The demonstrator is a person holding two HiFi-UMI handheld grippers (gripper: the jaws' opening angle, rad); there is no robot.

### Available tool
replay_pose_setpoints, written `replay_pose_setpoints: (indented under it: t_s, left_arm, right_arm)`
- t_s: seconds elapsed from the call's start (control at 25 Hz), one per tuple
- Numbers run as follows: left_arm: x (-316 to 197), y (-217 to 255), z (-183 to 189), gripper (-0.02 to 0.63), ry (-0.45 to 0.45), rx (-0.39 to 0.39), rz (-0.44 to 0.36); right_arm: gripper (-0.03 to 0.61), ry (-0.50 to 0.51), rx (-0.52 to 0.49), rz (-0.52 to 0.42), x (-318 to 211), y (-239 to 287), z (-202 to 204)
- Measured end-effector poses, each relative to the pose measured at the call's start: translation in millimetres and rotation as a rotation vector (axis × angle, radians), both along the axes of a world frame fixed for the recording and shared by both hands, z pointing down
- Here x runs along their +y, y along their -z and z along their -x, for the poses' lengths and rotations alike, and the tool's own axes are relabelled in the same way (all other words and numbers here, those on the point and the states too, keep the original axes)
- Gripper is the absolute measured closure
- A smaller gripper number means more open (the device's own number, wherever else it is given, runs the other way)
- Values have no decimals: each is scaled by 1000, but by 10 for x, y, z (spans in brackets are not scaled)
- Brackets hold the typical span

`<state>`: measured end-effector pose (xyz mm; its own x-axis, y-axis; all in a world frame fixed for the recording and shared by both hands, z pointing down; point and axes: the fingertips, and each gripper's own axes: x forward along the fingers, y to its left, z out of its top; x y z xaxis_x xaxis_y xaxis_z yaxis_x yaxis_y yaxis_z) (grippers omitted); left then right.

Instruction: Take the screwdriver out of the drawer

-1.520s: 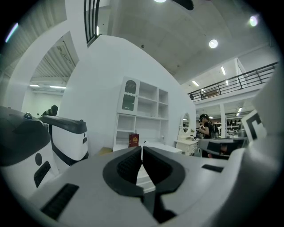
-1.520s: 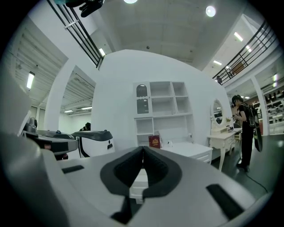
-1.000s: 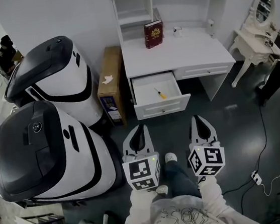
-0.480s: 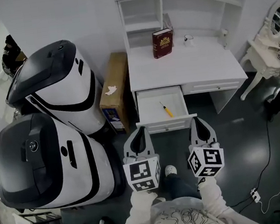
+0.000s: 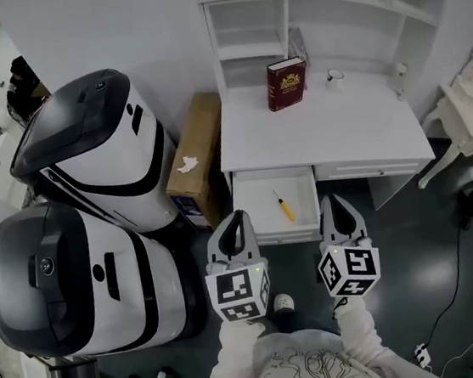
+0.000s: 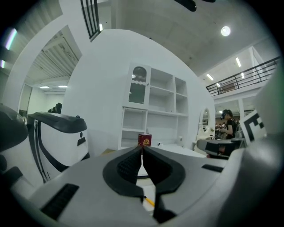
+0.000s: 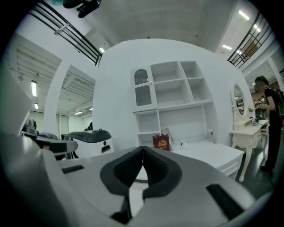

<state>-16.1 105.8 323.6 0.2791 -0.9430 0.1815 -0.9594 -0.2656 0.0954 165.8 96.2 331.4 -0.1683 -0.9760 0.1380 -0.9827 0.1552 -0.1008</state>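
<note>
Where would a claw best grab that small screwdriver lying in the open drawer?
Probably the screwdriver by its yellow handle, the thicker end, coming down from above: it lies flat in the drawer, whose walls block a sideways approach.

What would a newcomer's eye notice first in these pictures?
Two big rounded white-and-black machines fill the left side of the head view. Right of them, a white desk has its drawer open, with a small yellow-handled screwdriver lying inside. A dark red book stands upright on the desktop.
</note>
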Motion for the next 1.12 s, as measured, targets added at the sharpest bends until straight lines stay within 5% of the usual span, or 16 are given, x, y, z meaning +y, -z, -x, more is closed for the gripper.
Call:
replay_pose_setpoints:
  t_s: [1.12]
  left_arm:
    - [-1225,-612,-48,603,20,-20,142]
  right_arm:
    - [575,51,-13,179,-1264,-780,10]
